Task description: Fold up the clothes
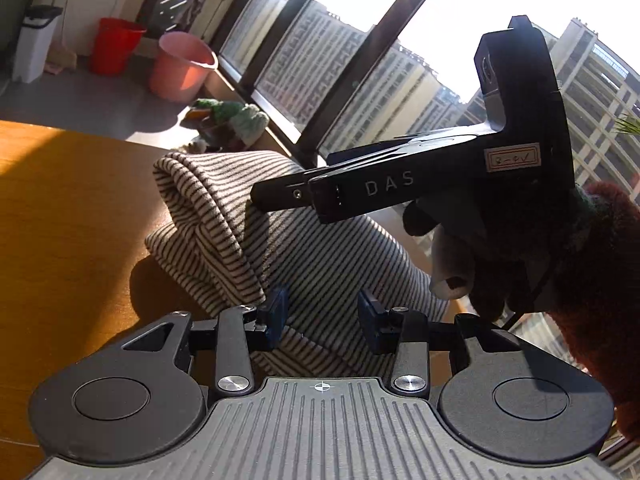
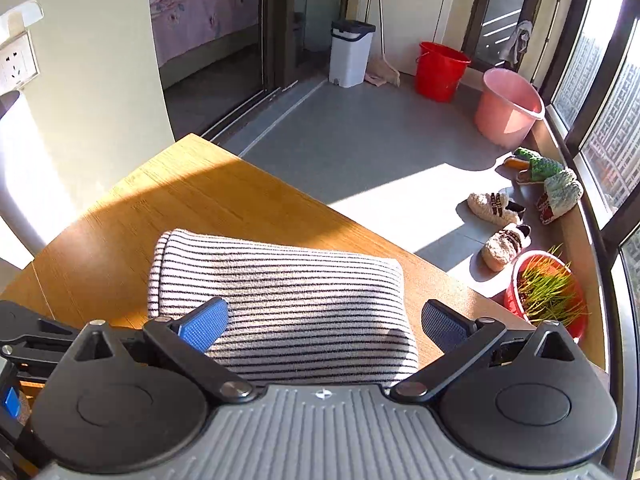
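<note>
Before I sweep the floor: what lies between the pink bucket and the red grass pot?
Four slippers by the window, between pink bucket and grass pot; right wrist view.

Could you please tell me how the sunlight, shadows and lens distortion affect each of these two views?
Left wrist view: blown-out sky, the right gripper backlit to near-silhouette, window frames bowed by the fisheye. Right wrist view: hard sun bands across the wooden table, the gripper's shadow on the black-and-white striped folded cloth, the windows bent at the right edge; both views sharp.
</note>
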`<state>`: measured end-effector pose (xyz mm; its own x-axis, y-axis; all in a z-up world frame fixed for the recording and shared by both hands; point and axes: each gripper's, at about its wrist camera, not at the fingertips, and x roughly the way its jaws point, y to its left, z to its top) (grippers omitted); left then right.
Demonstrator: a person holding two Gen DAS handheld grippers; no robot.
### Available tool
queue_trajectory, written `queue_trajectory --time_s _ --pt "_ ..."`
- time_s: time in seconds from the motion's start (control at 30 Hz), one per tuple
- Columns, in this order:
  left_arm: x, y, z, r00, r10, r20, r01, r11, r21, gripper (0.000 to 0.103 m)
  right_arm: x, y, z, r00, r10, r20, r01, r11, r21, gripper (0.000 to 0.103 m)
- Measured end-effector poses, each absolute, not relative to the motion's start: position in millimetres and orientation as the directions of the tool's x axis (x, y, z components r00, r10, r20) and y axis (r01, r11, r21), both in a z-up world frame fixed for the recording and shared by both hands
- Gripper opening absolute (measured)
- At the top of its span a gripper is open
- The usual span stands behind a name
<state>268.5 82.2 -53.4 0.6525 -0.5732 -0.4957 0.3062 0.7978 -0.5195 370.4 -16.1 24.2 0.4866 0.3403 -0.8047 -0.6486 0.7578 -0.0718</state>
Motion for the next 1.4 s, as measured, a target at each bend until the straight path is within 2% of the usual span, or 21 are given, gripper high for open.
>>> queue_trajectory --time_s 0.1,0.27,0.33,0.4,0.53,0.6,0.67,0.83,0.87,1.0,1.1,1.23,1.4 --pt "268.3 81.5 -54.3 0.656 -0.57 -0.495 0.314 0.803 -0.507 0.047 380.4 -12.1 12.8 0.45 0.336 -0.827 -0.635 0.772 -0.032 0.103" --pt "268.4 82.1 -55.8 0.65 -0.585 -0.485 0.329 0.792 -0.515 0.049 360.2 -81.0 39.0 0.504 0.46 -0.731 -0.582 0.806 0.106 0.103" --pt "267.2 83.6 -57.4 0.649 -0.592 -0.478 0.329 0.785 -0.526 0.05 352.6 -108.3 28.9 0.488 0.489 -0.723 -0.54 0.82 0.19 0.103" --pt "265.7 86.3 -58.2 0.649 -0.599 -0.47 0.32 0.775 -0.546 0.05 344.9 -135.6 18.8 0.474 0.519 -0.712 -0.493 0.826 0.273 0.09" --pt "260.2 100.2 -53.6 0.666 -0.58 -0.469 0.229 0.757 -0.611 0.049 329.5 -166.0 2.5 0.458 0.581 -0.673 -0.428 0.807 0.407 0.077" --pt "253.3 109.2 -43.2 0.718 -0.502 -0.482 0.16 0.793 -0.587 0.061 321.6 -158.7 2.3 0.478 0.573 -0.665 -0.454 0.81 0.372 0.074" --pt "249.8 114.5 -37.0 0.731 -0.459 -0.504 0.129 0.819 -0.559 0.063 315.5 -149.4 2.0 0.499 0.558 -0.663 -0.474 0.816 0.33 0.074" --pt "254.4 114.0 -49.1 0.674 -0.448 -0.587 0.08 0.835 -0.544 0.063 304.7 -130.4 -7.6 0.472 0.616 -0.631 -0.498 0.777 0.385 0.074" --pt "254.9 113.3 -51.9 0.67 -0.438 -0.599 0.074 0.842 -0.534 0.068 300.1 -123.7 -9.4 0.482 0.616 -0.623 -0.502 0.777 0.38 0.075" --pt "247.8 140.0 -51.0 0.696 -0.392 -0.602 0.051 0.863 -0.503 0.063 291.3 -94.3 -15.0 0.499 0.63 -0.595 -0.512 0.768 0.385 0.077" --pt "242.5 168.1 -50.5 0.717 -0.344 -0.606 0.011 0.875 -0.483 0.064 297.8 -61.3 -18.9 0.469 0.666 -0.581 -0.538 0.737 0.41 0.078" --pt "240.3 207.0 -51.2 0.746 -0.27 -0.609 -0.059 0.884 -0.463 0.066 309.4 -17.7 -22.4 0.468 0.679 -0.566 -0.573 0.721 0.39 0.079" --pt "255.5 225.6 -49.6 0.755 -0.24 -0.61 -0.08 0.89 -0.449 0.065 320.0 17.6 -23.0 0.498 0.667 -0.555 -0.608 0.724 0.325 0.081"
